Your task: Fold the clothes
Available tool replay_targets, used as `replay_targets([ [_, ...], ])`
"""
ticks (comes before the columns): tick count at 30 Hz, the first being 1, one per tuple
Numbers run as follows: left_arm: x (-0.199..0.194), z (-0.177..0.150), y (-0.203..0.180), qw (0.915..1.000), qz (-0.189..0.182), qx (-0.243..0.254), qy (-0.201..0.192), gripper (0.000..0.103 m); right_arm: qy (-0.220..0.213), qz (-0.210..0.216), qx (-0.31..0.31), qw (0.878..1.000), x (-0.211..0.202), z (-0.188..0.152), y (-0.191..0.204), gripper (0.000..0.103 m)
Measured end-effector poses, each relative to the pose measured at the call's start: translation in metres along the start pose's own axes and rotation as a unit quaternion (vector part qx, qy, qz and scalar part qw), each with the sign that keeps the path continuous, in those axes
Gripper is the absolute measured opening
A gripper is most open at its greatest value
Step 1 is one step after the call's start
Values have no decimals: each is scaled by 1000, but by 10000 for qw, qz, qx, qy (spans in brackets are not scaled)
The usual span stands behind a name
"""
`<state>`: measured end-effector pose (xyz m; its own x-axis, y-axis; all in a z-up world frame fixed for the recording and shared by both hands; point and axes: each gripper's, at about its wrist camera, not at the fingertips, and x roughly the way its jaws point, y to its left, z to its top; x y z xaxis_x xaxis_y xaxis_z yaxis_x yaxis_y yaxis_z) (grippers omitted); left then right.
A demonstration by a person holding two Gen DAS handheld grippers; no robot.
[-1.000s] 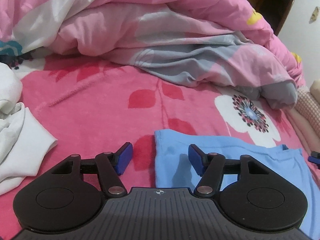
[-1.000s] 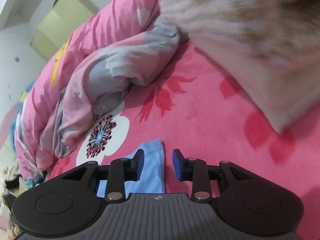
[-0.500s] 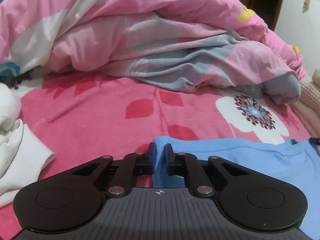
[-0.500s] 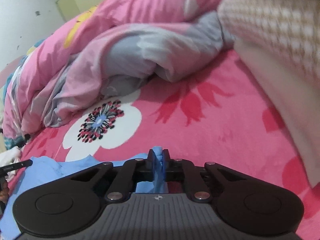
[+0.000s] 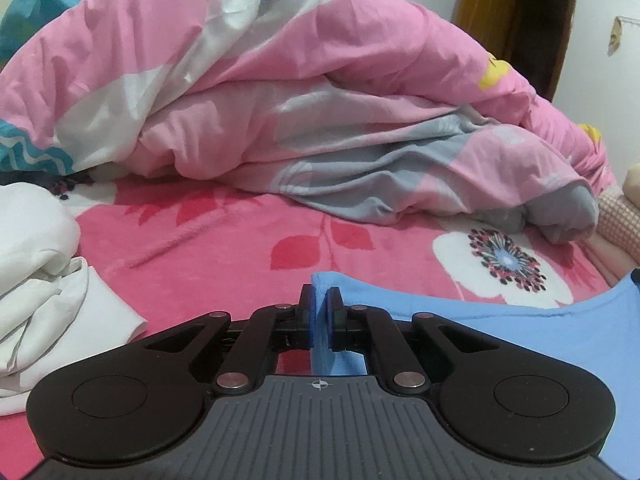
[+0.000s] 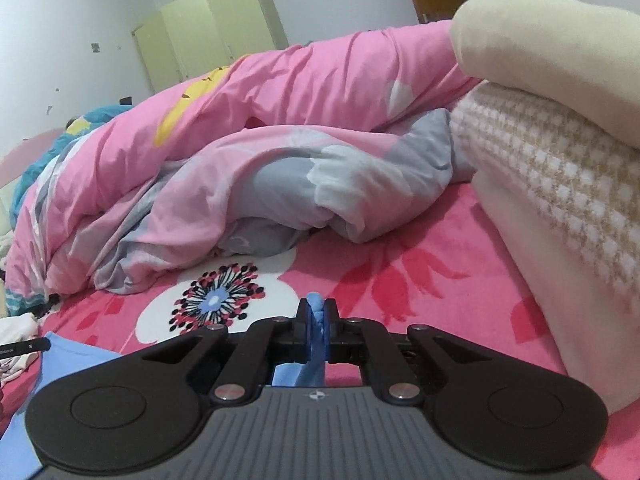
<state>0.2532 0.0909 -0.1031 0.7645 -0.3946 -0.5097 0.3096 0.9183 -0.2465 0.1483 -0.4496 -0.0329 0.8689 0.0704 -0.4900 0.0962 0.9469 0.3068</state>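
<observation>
A light blue garment (image 5: 460,332) lies on the pink flowered bedspread (image 5: 224,256) and stretches from centre to the right edge in the left wrist view. My left gripper (image 5: 320,308) is shut on its near left corner, blue cloth pinched between the pads. In the right wrist view my right gripper (image 6: 318,316) is shut on another corner of the blue garment (image 6: 72,350); a bunch of cloth pokes up between the pads and the rest hangs away to the lower left.
A crumpled pink and grey duvet (image 5: 320,120) fills the back of the bed. White clothes (image 5: 44,280) are heaped at the left. Cream and checked pillows (image 6: 560,184) rise at the right. A yellow wardrobe (image 6: 208,36) and a wooden door (image 5: 516,28) stand behind.
Both grippers went from open to shut on corners of the blue garment. The right gripper has since rolled upright and risen, lifting its corner off the bedspread.
</observation>
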Motion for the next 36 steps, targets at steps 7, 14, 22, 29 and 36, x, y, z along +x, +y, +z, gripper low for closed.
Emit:
replay_targets([
  [7,4,-2,3,10000,50,-57,-7,4,22,-58,83,9999,11,-3,-5,5],
  [14,-6,0,5,9994,-7,-155,-303,4,-219,35,200,9996,7,-3,-7,5],
  [22,16,-6,14,9993,129,-283,229,4,129,-74,365,9992,27,-11,-17,5],
  [29,14,-7,23,9961,276,-601,579,17,624,-184,776,9949,35,-21,-28,14],
  [36,-56,-5,26,9948,342,-867,407,36,403,-1,1550,9871,-52,-28,-49,23],
])
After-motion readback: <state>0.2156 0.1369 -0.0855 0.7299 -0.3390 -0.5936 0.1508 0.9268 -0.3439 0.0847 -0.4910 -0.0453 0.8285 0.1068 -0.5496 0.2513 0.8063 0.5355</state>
